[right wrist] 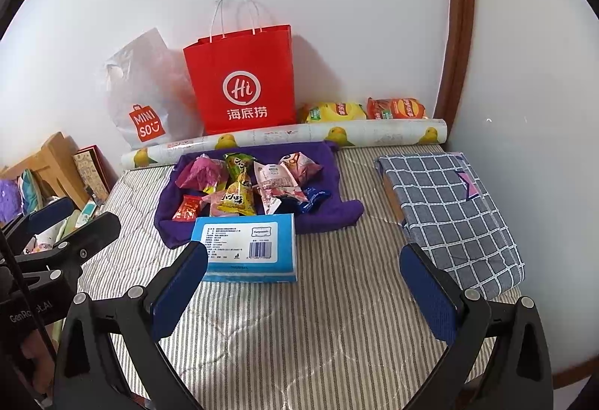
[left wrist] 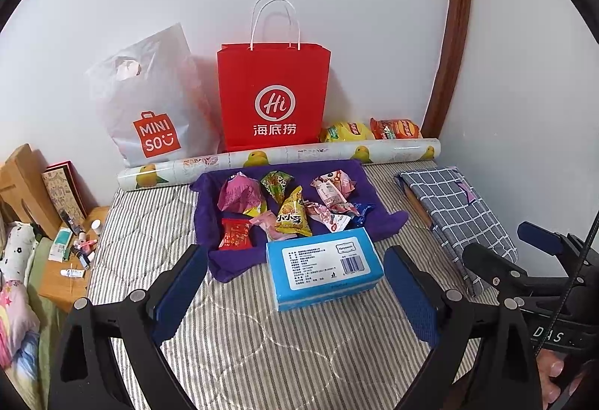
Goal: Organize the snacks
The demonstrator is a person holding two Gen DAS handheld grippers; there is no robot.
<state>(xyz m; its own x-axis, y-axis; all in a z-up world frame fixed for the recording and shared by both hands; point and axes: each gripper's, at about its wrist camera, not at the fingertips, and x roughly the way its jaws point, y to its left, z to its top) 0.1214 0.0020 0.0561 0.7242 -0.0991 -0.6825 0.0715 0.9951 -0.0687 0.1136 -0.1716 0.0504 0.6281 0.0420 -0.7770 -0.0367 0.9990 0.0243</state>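
Hovering over striped bed | both wide-open: left gripper (left wrist: 295, 292), right gripper (right wrist: 303, 288) | loose snack packets (left wrist: 288, 206) on purple cloth (left wrist: 209, 208) are sitting straight ahead, beyond blue tissue box (left wrist: 324, 266) | left's closer, I reckon

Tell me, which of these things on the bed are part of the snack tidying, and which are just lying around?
Part of the job:
snack packets
purple cloth under them
two chip bags by the wall

Just lying about:
blue tissue box
red paper bag
white plastic bag
paper roll
checked cloth
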